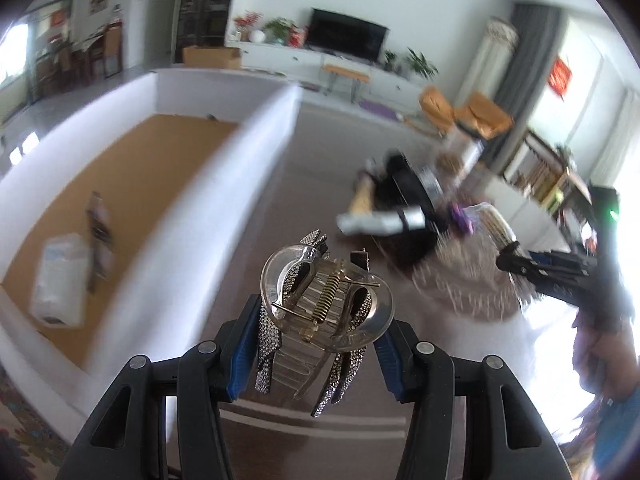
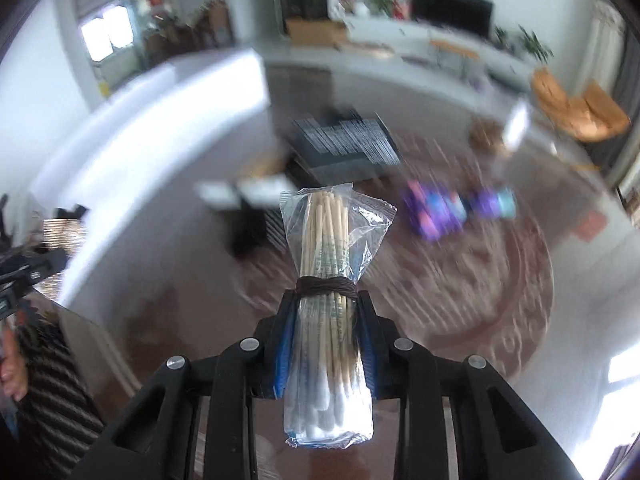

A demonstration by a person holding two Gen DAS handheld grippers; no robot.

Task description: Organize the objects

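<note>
In the left wrist view my left gripper [image 1: 316, 344] is shut on a clear hair claw clip [image 1: 324, 312] with rhinestone teeth, held above the brown table. A white box [image 1: 260, 128] with a tan floor lies to its left, holding a white packet [image 1: 60, 276] and a dark strip [image 1: 98, 236]. In the right wrist view my right gripper [image 2: 326, 340] is shut on a plastic bag of cotton swabs [image 2: 328, 308] tied with a dark band. The right gripper also shows in the left wrist view [image 1: 560, 276] at the right.
A blurred pile sits mid-table: a black box [image 2: 344, 148], a white tube [image 1: 380, 222], purple packets [image 2: 436, 212] and a round patterned mat [image 2: 480, 280]. The white box wall [image 2: 160, 120] stands left of the right gripper.
</note>
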